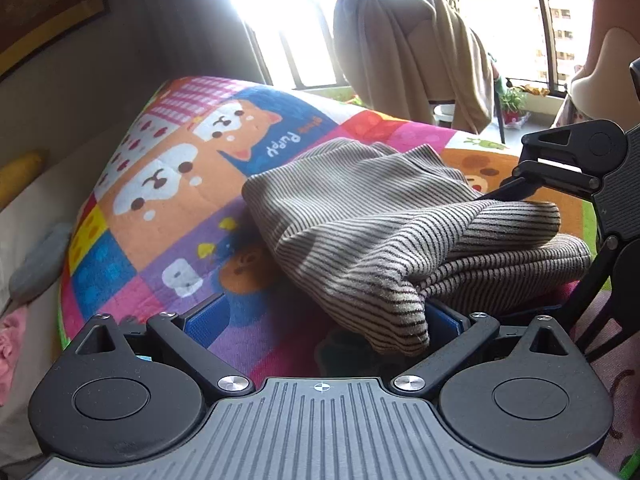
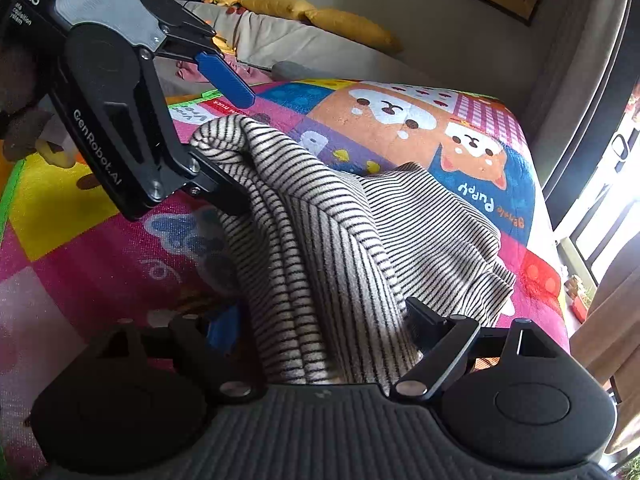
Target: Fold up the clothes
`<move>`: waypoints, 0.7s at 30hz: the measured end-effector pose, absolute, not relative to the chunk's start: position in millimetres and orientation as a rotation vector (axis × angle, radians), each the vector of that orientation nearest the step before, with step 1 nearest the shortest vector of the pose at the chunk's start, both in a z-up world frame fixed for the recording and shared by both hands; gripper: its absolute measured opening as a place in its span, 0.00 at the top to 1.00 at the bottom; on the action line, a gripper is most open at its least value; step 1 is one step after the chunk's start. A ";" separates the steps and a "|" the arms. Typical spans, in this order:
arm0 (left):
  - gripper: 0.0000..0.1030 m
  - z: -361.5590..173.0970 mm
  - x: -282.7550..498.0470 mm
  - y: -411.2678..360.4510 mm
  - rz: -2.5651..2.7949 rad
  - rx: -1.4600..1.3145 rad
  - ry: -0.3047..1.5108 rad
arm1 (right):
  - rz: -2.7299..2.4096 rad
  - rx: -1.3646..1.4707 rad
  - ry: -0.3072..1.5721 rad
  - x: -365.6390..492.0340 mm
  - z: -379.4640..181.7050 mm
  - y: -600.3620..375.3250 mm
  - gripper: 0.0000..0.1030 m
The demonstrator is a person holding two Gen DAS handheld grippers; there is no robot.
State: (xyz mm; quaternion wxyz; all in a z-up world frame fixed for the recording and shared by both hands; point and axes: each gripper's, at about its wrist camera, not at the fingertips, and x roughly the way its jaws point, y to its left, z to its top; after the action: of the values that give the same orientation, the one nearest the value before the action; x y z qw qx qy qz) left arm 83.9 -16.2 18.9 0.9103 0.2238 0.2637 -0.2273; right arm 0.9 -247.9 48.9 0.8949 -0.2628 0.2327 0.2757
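Observation:
A brown-and-cream striped garment (image 1: 352, 208) lies bunched in thick folds on a colourful cartoon quilt (image 1: 168, 184). My left gripper (image 1: 322, 318) is open wide; its left blue pad is bare and a fold of the garment hangs against its right pad. In the right wrist view the left gripper (image 2: 240, 148) has one blue finger (image 2: 224, 78) up in the air and the other tucked under a raised fold of the garment (image 2: 420, 216). My right gripper (image 2: 324, 320) stands wide, with a bundle of the striped cloth between its fingers. One thin right finger (image 1: 504, 191) slips under a fold.
A chair draped in beige cloth (image 1: 412, 52) stands by the bright window behind the quilt (image 2: 72, 216). Yellow cushions (image 2: 348, 24) lie on a grey sofa along the wall. A pink cloth (image 1: 10, 344) lies off the quilt's left edge. Potted plants (image 1: 512, 104) stand by the window.

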 end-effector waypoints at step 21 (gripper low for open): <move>0.02 1.1 78.5 -21.0 -0.522 0.482 0.566 | 0.537 -0.193 0.587 36.2 71.4 -283.9 0.28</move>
State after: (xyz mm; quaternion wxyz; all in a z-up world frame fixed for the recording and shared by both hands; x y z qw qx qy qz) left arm 78.5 -21.0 1.1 0.8986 0.2327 0.2736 -0.2520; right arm 36.2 -283.9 71.4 0.9174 -0.0940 0.2853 0.2609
